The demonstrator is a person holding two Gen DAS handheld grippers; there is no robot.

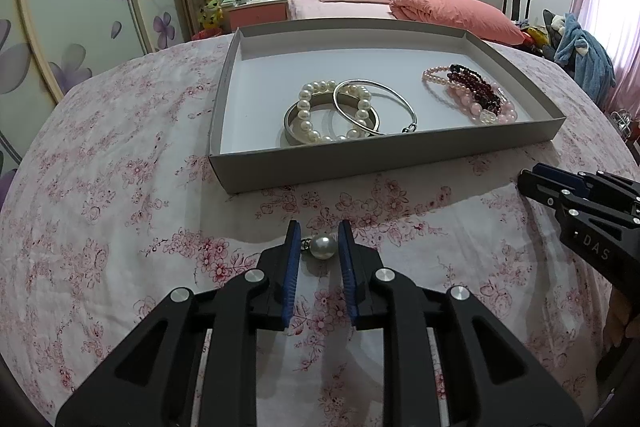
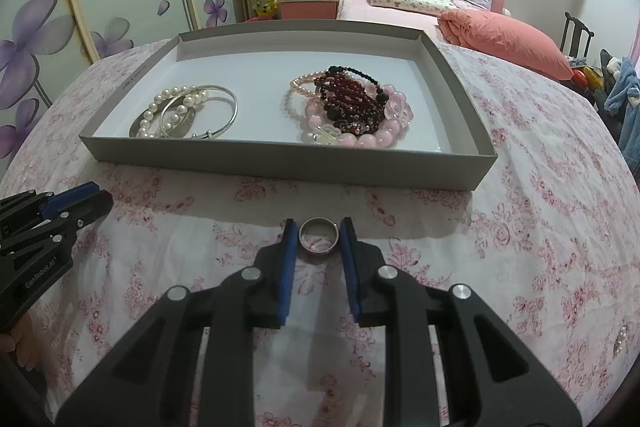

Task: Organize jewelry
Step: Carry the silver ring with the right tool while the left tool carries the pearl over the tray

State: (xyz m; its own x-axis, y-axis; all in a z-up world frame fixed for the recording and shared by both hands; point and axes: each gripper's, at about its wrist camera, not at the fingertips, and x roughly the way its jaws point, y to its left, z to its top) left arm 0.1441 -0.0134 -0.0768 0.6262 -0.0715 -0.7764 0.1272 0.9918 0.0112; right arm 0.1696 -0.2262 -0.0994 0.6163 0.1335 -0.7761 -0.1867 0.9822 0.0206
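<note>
A grey tray (image 1: 360,157) on the floral cloth holds a pearl bracelet (image 1: 308,115), silver bangles (image 1: 394,103) and a heap of pink and dark red bead bracelets (image 1: 476,93). My left gripper (image 1: 319,247) is open, its fingers on either side of a pearl earring (image 1: 323,247) lying on the cloth. My right gripper (image 2: 319,237) is open around a silver ring (image 2: 319,235) on the cloth. The tray (image 2: 280,163) also shows in the right wrist view, with the bead heap (image 2: 352,107) and the bangles (image 2: 224,107).
The right gripper's body (image 1: 580,211) shows at the right of the left wrist view; the left one (image 2: 44,227) shows at the left of the right wrist view. A small piece of jewelry (image 2: 619,341) lies on the cloth at far right. A bed stands behind.
</note>
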